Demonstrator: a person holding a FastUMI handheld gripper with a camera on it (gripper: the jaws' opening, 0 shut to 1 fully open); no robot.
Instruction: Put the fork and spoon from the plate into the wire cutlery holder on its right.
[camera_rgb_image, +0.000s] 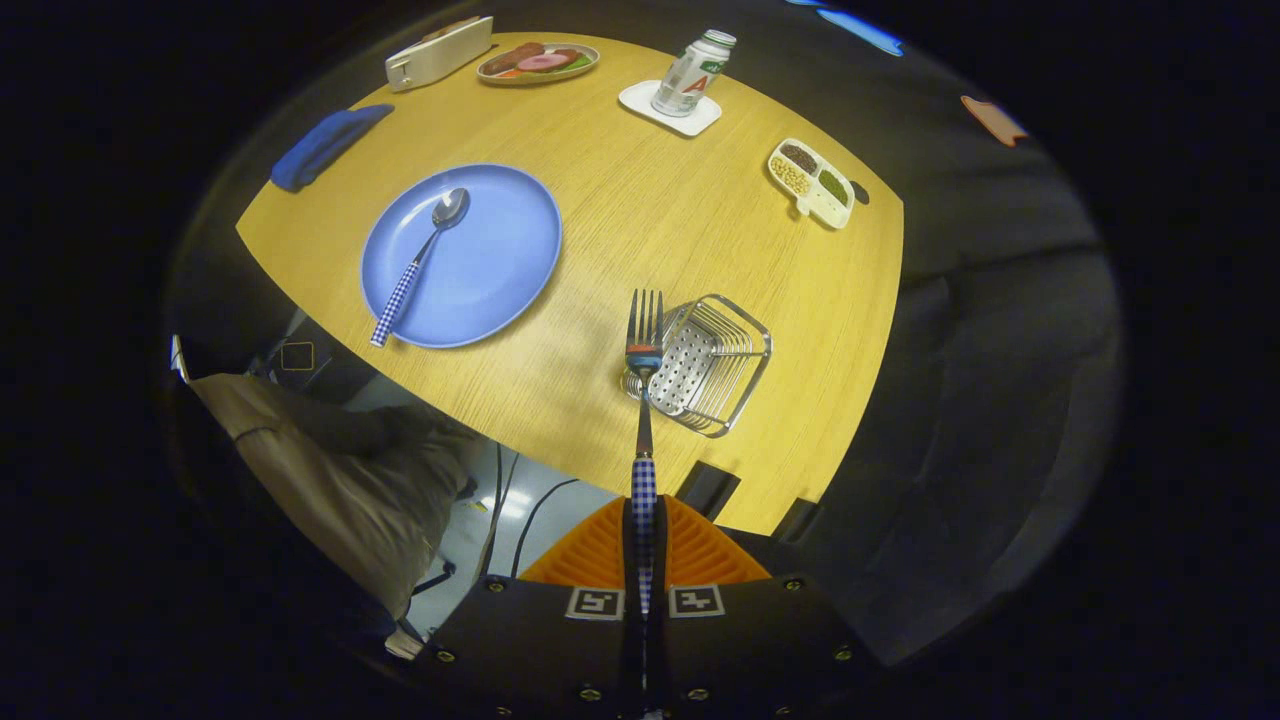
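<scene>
A wooden bench (640, 230) carries a wire cutlery holder (705, 365); the tongs (643, 545) grip the fork (643, 370) above its near-left rim, needing centring before lowering tines-first.

A round light-blue plate (480, 270) sits on a honey-yellow wood-grain table (640, 210). The silver spoon (420, 262) and the silver fork (643, 400) both have blue-and-white checked handles. The wire cutlery holder (705, 362) is shiny silver. A folded cloth (325, 146) is deep blue. A white coaster (668, 107) carries a white bottle (692, 73) with green and red print. A white divided dish (812, 182) holds brown, yellow and green fillings.
</scene>
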